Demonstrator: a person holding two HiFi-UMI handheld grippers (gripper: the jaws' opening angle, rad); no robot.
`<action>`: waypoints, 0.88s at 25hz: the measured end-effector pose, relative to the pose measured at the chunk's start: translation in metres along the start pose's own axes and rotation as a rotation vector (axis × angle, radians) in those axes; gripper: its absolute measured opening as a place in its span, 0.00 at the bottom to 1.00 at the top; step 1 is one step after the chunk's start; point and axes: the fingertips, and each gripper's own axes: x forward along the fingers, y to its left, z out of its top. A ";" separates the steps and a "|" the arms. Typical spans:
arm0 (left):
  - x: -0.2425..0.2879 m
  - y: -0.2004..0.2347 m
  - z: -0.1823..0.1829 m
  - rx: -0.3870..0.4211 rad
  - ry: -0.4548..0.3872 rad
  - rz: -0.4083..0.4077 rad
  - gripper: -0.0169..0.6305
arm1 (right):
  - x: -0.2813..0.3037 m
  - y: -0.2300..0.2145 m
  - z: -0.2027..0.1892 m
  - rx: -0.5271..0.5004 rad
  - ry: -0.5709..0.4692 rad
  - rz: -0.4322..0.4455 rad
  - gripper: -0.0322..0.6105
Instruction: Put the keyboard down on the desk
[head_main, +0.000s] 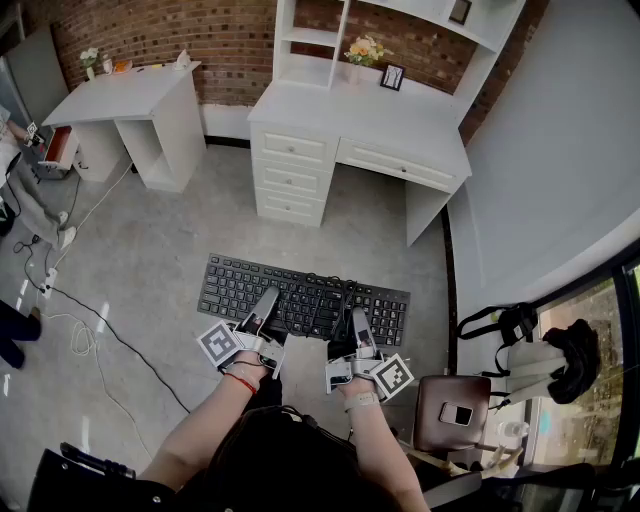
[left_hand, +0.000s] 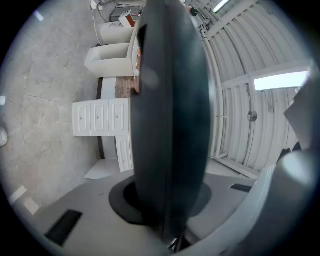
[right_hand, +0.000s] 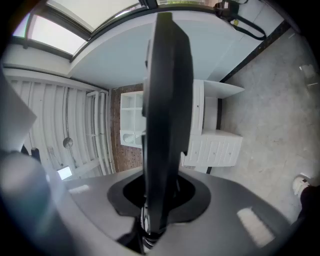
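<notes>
A black keyboard (head_main: 235, 285) is held level in the air above the grey floor, in front of the white desk (head_main: 400, 125) with drawers and a hutch. My left gripper (head_main: 268, 298) is shut on the keyboard's near edge, left of the middle. The right gripper (head_main: 357, 323) is shut on the same edge further right. A dark cable (head_main: 322, 296) lies looped across the keys. The left gripper view has the keyboard (left_hand: 170, 115) edge-on between the jaws, and the right gripper view gives it (right_hand: 167, 125) the same way. The desk's top is bare near its front.
A vase of flowers (head_main: 365, 48) and a small picture frame (head_main: 392, 76) stand at the desk's back. A second white table (head_main: 130, 95) is at the far left, with a person (head_main: 15, 200) beside it. Cables (head_main: 90, 335) trail over the floor. A brown stool with a phone (head_main: 455, 412) stands to my right.
</notes>
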 end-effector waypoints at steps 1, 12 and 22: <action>0.005 0.001 0.003 0.002 0.001 0.002 0.11 | 0.006 -0.002 0.001 0.000 -0.002 -0.003 0.16; 0.073 0.020 0.045 -0.013 0.013 0.013 0.11 | 0.082 -0.020 0.013 -0.004 0.005 -0.020 0.17; 0.140 0.037 0.099 -0.011 0.038 0.034 0.11 | 0.166 -0.033 0.018 -0.010 0.006 -0.028 0.17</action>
